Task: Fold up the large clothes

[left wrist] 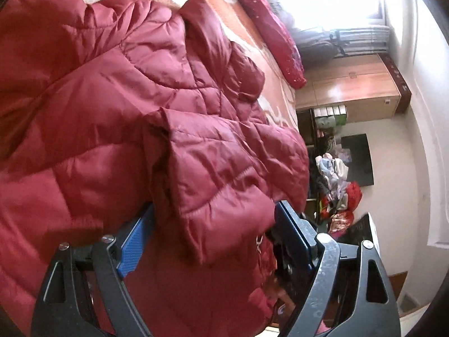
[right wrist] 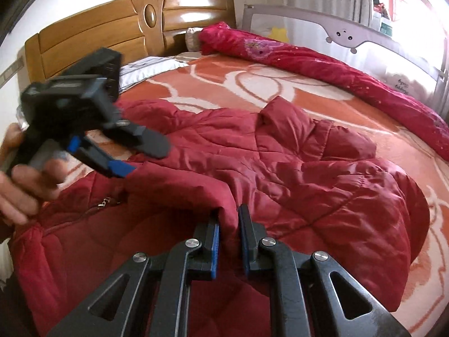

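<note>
Right gripper [right wrist: 228, 226] fingers pinch the jacket [right wrist: 280, 168] sleeve fold, left gripper [left wrist: 213, 236] fingers spread wide, straddling its cuff.

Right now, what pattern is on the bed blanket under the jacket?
Orange fleece blanket with white swirling lines, clearest in the right wrist view.
</note>
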`<state>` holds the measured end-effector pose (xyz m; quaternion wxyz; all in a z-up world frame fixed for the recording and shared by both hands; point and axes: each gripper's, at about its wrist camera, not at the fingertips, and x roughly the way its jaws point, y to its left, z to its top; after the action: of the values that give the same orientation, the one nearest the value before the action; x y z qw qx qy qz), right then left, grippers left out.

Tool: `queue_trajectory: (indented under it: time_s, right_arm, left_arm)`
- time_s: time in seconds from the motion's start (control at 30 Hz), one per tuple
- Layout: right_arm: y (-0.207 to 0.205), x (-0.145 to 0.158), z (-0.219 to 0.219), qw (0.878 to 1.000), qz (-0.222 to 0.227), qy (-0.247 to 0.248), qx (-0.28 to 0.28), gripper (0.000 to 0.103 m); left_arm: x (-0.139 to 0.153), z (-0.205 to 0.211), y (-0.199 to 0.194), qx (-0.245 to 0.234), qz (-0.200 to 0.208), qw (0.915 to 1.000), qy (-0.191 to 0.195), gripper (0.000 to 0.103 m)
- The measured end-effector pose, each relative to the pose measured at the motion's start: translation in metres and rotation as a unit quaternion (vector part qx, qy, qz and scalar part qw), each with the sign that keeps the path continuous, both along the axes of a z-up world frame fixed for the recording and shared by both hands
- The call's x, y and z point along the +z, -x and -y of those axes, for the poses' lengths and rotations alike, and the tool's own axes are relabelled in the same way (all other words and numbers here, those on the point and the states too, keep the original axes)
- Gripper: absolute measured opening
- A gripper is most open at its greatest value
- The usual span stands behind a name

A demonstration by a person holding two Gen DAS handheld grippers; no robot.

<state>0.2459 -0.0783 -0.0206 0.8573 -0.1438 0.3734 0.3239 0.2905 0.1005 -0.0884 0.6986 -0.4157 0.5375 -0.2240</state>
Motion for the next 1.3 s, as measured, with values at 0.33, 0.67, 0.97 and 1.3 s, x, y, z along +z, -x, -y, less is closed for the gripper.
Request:
queue_trajectory:
  time_s: [0.33,0.67,0.97,1.3]
  right_arm:
    - [-0.008,-0.002,0.008,0.999,-0.033,-0.012,-0.009,0.055]
    - [-0.025,0.0,0.09,0.987,-0.049,-0.042,-0.15,0.059]
    - [-0.077,-0.037,0.134,0.959,-0.14,-0.044,-0.241,0.059]
    - [-0.074,-0.054,0.127,0.962,-0.131,-0.023,-0.239,0.061]
  left_arm:
    - [0.022,0.002,-0.021,-0.016,0.058,0.995,-0.08,0.009]
    - [0.061,-0.035,-0.013,0.013,0.141,0.9624,-0.232,0.008]
    - [0.031,-0.02,-0.007,-0.012,0.123,0.9275,-0.353,0.016]
    - [0.085,-0.018,0.019,0.019,0.179,0.9299,-0.32,0.024]
